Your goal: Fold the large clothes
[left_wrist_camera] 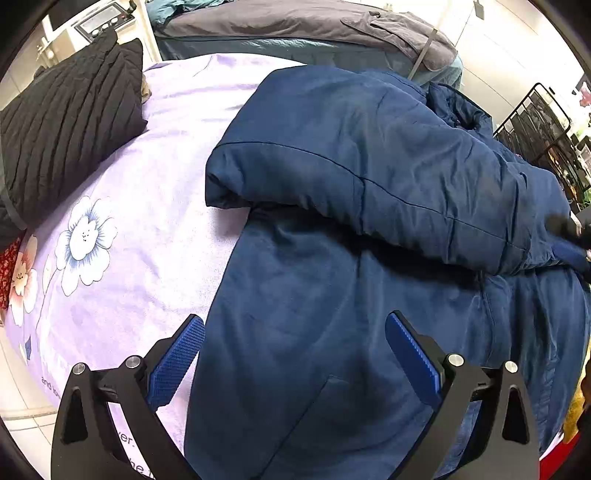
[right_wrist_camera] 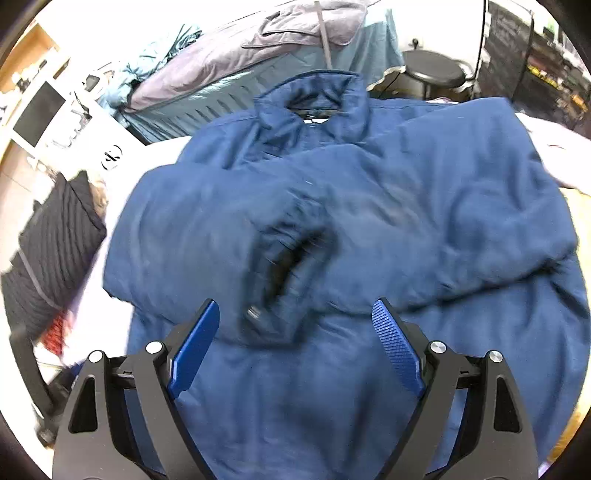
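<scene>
A navy padded jacket (right_wrist_camera: 369, 206) fills the view, its collar (right_wrist_camera: 314, 96) at twelve o'clock and both sleeves folded across the body. One sleeve's cuff (right_wrist_camera: 284, 266) lies at centre, blurred. The right gripper (right_wrist_camera: 295, 321) hangs above the hem at six o'clock, jaws spread wide and empty. A black quilted garment (right_wrist_camera: 55, 243) lies at nine o'clock.

Lilac sheet (left_wrist_camera: 177, 155) with flower prints (left_wrist_camera: 86, 240) and some printed text near the bottom edge. Black quilted garment (left_wrist_camera: 70, 122) lies on its left side, a red patterned cloth (left_wrist_camera: 6, 273) just below that. Behind, a teal padded piece (left_wrist_camera: 280, 46) with a grey garment (left_wrist_camera: 332, 26) draped over it. White device with screen (right_wrist_camera: 38, 112) far left. Black round stool (right_wrist_camera: 434, 72) and dark metal rack (left_wrist_camera: 535, 125) at right. Pale tiled floor (left_wrist_camera: 22, 417).
</scene>
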Demonstrator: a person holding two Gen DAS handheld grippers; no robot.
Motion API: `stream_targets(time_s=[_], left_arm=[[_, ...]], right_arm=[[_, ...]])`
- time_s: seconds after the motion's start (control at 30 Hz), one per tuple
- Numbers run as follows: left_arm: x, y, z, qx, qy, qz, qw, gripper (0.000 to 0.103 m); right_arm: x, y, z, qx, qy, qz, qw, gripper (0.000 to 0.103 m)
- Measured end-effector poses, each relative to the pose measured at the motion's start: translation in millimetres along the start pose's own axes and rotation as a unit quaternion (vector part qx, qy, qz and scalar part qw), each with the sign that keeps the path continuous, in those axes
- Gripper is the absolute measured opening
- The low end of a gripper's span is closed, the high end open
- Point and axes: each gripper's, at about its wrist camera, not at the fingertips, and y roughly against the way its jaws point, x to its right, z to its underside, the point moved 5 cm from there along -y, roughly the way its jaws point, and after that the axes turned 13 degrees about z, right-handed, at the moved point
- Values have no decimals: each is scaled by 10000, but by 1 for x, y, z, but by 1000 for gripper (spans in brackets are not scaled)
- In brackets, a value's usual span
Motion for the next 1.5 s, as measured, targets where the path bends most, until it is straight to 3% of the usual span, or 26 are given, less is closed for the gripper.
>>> stream_targets(time_s=[0.07, 0.13, 0.17, 0.2, 0.27, 0.3, 0.47, 0.57, 0.63, 0.7, 0.8, 0.97, 1.07, 1.17, 1.5], left_arm=[[1, 0, 0, -9, -42, 7, 10000, 96], [3, -1, -2, -19, -62, 27, 10000, 96], [6, -1, -3, -22, -70, 41, 10000, 96], [6, -1, -4, -22, -79, 45, 10000, 96], [9, 0, -6, -3, -119, 55, 9999, 96], [9, 0, -6, 1, -146, 49, 9999, 96], [5, -3, -6, -40, -92, 30, 9999, 96], [3, -3, -7, -41, -52, 71, 10000, 96], [4, -2, -8, -8, -78, 88, 9999, 96], [6, -2, -10, 23, -122, 95, 9999, 96], [9, -4, -13, 27, -151, 98, 9998, 96], [14, -3, -19, 51, -205, 87, 9997, 96], [14, -2, -18, 42, -257, 61, 9996, 96], [13, -4, -13, -34, -281, 7, 9996, 96], [7, -10, -4, -188, -203, -32, 9996, 96]], right_arm=[[-14, -10, -5, -102, -22, -321, 9994, 84], [-24, -28, -5, -233, 90, -203, 9995, 84], [-26, -35, -4, -320, 157, -67, 9993, 72], [-28, -43, -2, -464, 195, -44, 9987, 49], [-31, -43, -3, -525, 98, -254, 9982, 25], [-31, -41, -4, -465, 97, -268, 9985, 18], [-29, 16, -32, 580, 498, 21, 9971, 11], [-11, 43, -51, 1058, 571, 400, 9919, 11], [9, 46, -65, 1122, 582, 725, 9893, 11], [29, 35, -72, 926, 551, 902, 9901, 11], [52, 1, -69, 345, 298, 814, 9956, 11], [56, -40, -50, -25, 409, 1059, 9935, 12], [51, -56, -48, -44, 548, 1242, 9907, 28], [56, -68, -41, -122, 649, 1460, 9871, 56], [74, -39, -21, 54, 346, 1455, 9887, 66]])
